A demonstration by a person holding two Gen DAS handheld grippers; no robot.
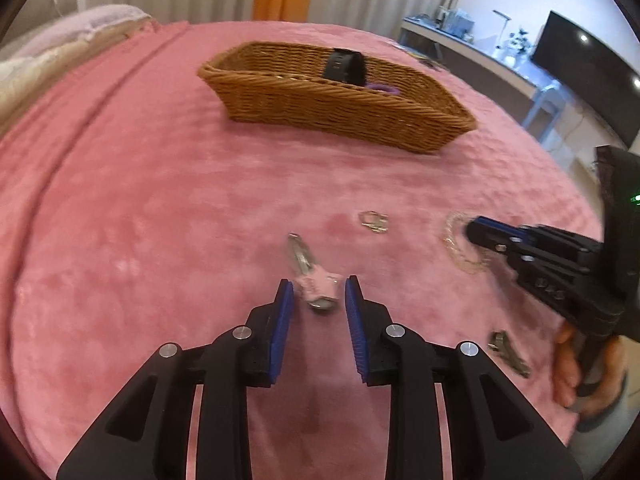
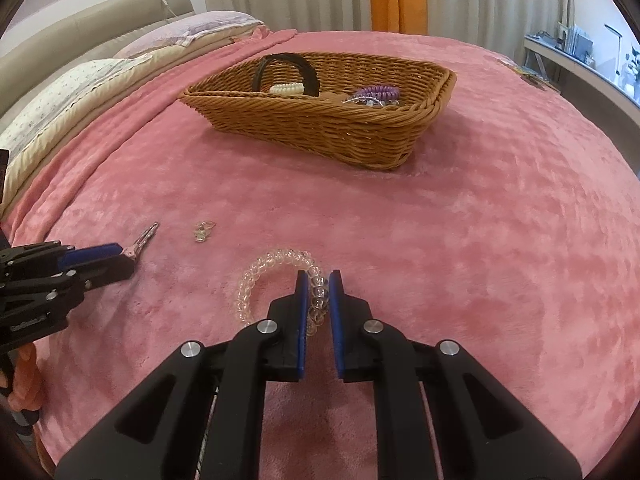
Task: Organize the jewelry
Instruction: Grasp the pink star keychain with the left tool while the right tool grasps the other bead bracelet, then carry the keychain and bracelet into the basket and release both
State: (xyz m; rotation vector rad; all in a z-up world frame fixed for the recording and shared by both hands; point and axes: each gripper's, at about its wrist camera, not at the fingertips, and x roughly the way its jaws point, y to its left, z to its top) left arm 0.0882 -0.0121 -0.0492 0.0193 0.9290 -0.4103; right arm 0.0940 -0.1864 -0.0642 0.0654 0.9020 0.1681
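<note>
A pink hair clip with a silver prong (image 1: 316,286) lies on the pink blanket between the fingers of my left gripper (image 1: 319,282). The jaws stand apart and a gap shows beside the clip, so it is open. My right gripper (image 2: 318,277) is shut on a clear bead bracelet (image 2: 256,276), whose beads sit pinched between the blue pads. The left wrist view shows the same bracelet (image 1: 454,240) at the right gripper's tip (image 1: 474,232). The wicker basket (image 2: 312,132) stands further back and holds a black headband, a purple coil tie and a white clip.
A small silver ring piece (image 1: 374,222) lies between the two grippers, and a plain silver clip (image 1: 510,354) near the person's hand (image 1: 568,376). Pillows (image 2: 60,92) line the bed's left side. A desk with a monitor (image 1: 580,64) stands past the bed's right edge.
</note>
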